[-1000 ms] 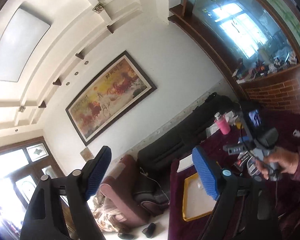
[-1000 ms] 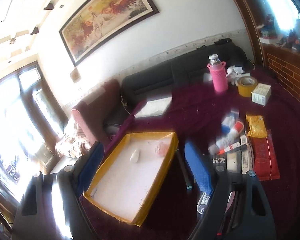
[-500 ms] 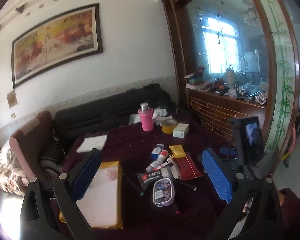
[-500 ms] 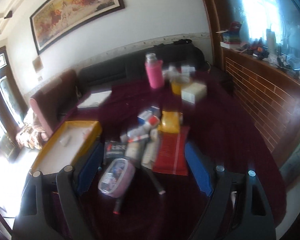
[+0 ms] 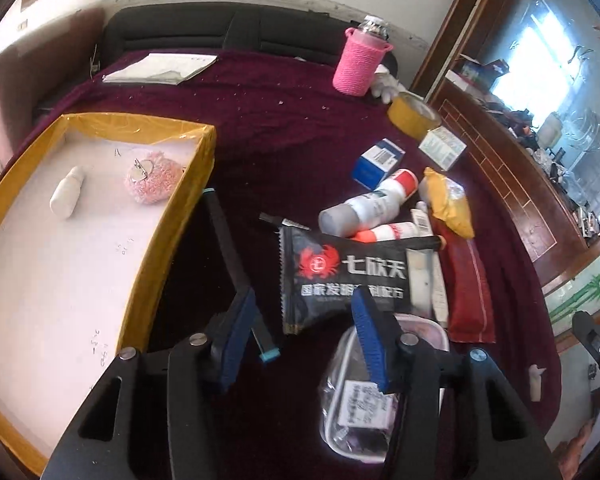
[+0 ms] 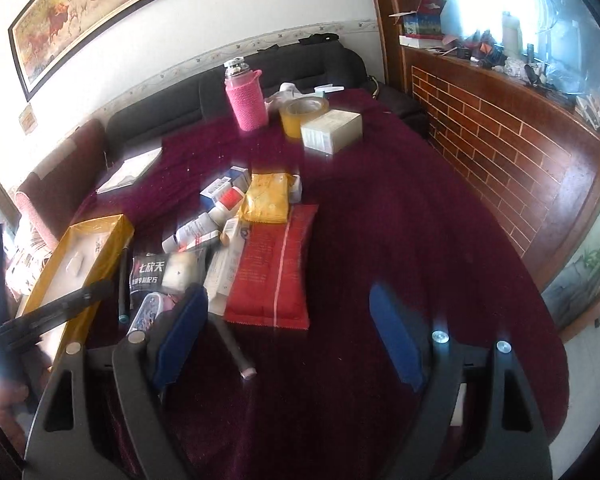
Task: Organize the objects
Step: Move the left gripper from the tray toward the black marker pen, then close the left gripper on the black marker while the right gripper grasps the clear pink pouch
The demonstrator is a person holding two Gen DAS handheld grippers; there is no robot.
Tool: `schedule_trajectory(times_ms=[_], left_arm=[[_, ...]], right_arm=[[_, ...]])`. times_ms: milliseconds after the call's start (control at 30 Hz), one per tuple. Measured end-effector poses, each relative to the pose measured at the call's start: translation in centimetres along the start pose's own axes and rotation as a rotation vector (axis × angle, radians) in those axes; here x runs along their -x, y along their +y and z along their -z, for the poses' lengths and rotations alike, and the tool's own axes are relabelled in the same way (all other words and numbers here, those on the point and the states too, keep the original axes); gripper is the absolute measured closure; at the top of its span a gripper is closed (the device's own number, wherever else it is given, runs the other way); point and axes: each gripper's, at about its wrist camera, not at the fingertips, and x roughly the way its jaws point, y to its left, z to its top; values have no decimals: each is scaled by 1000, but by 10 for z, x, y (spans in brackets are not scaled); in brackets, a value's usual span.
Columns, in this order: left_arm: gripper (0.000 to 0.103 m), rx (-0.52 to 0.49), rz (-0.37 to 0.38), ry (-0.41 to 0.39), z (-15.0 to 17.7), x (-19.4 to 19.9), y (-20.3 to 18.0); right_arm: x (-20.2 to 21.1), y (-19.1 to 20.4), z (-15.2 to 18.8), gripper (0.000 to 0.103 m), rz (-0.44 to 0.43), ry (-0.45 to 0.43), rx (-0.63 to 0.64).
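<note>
The table (image 6: 400,220), under its dark red cloth, filled most of both views. At the left of my left-wrist view lay the yellow-walled tray (image 5: 172,216), white inside, with a small white bottle (image 5: 67,193) and a fuzzy pink pouch (image 5: 153,176) in its upper part. The heap I had to sort sat in the middle and right: a long red packet (image 6: 272,264), a black sachet with a red crab mark (image 5: 340,276), a yellow packet (image 5: 448,200), a white bottle with a red cap (image 5: 368,206) and a blue and white box (image 5: 378,158). A clear pouch (image 5: 360,404) lay at the lower centre, partly under my right-hand finger. At the top stood a bottle in a pink knitted sleeve (image 5: 362,60), with a roll of yellow tape (image 5: 412,116) to its lower right.

My left gripper (image 5: 304,332) pointed down over the cloth, its jaws closing; only the lower corner of the black sachet showed between the blue pads, and neither pad pressed on it. A dark pen with a teal tip (image 5: 236,264) ran under its left finger. My right gripper (image 6: 288,328) hovered with its jaws wide apart over bare cloth at the lower centre, holding nothing.
</note>
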Motion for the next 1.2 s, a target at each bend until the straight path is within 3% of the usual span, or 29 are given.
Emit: schedule_trajectory(times_ms=[133,267,400,500,567,600,633,733,1200], left_arm=[[70,69,-47,39,-7,-32,18],[70,3,-207,24,-1,-50,13],[71,-16,-297,-13,5,-56,8],[55,-75,-387,-79,14,-56,0],[38,-57,-432,-77,13,-56,3],[20,-31,-456,-72,11,-58,9],[12,-4,-463,-65,11,-58,14],[8,-6,-466,-60,10,-61,15],[2,-4,-484,-56,9,-62,11]], right_arm=[[-12,9,-2,20,-27,10,15],[-22,13,0,20,-68,21,2],[-26,17,1,20,-90,27,-2],[-29,19,2,20,-102,32,-1],[-30,20,2,20,-104,34,-2],[-31,20,3,20,-110,35,-6],[-32,20,2,20,-114,37,-9],[-35,23,3,20,-122,47,2],[-30,29,2,20,-143,36,6]])
